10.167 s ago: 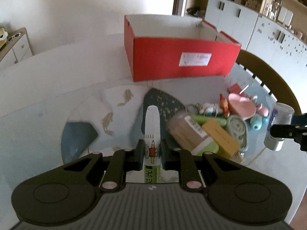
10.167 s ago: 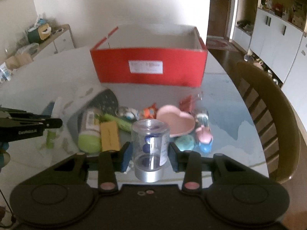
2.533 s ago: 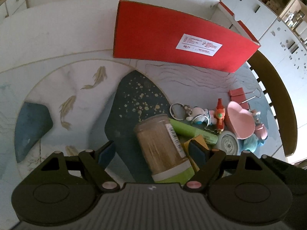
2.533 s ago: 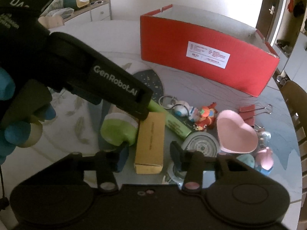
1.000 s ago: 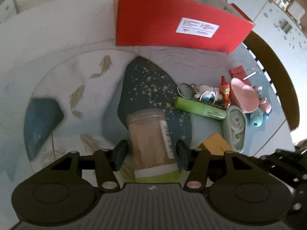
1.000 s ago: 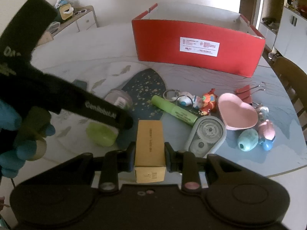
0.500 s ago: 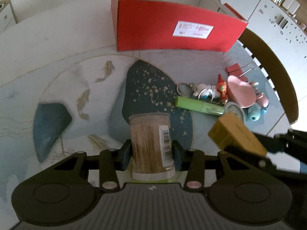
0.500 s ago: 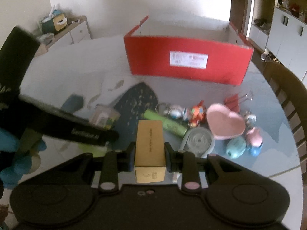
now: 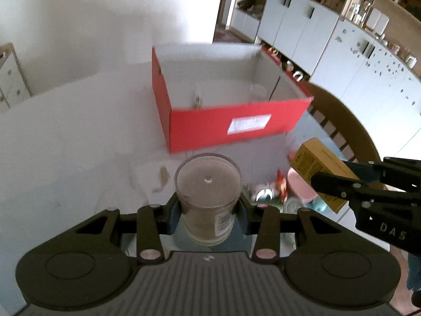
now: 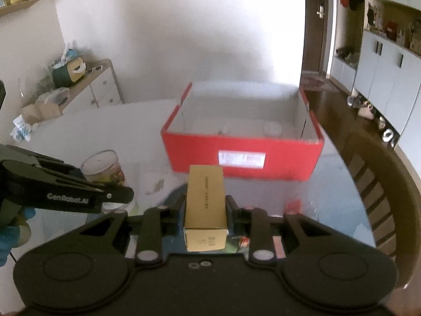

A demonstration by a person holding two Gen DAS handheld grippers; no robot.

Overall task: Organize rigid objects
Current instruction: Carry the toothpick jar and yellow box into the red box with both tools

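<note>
Our left gripper (image 9: 208, 205) pinches the clear toothpick jar (image 9: 208, 197) (barcode label facing us), lifted off the table (image 9: 65, 144). Our right gripper (image 10: 205, 210) clamps the yellow carton (image 10: 205, 205). The open red box (image 10: 242, 155) sits at twelve o'clock beyond both.

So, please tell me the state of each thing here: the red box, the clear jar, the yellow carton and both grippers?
red box: open, a few items inside
clear jar: lifted, clamped in the left gripper
yellow carton: lifted, clamped in the right gripper
</note>
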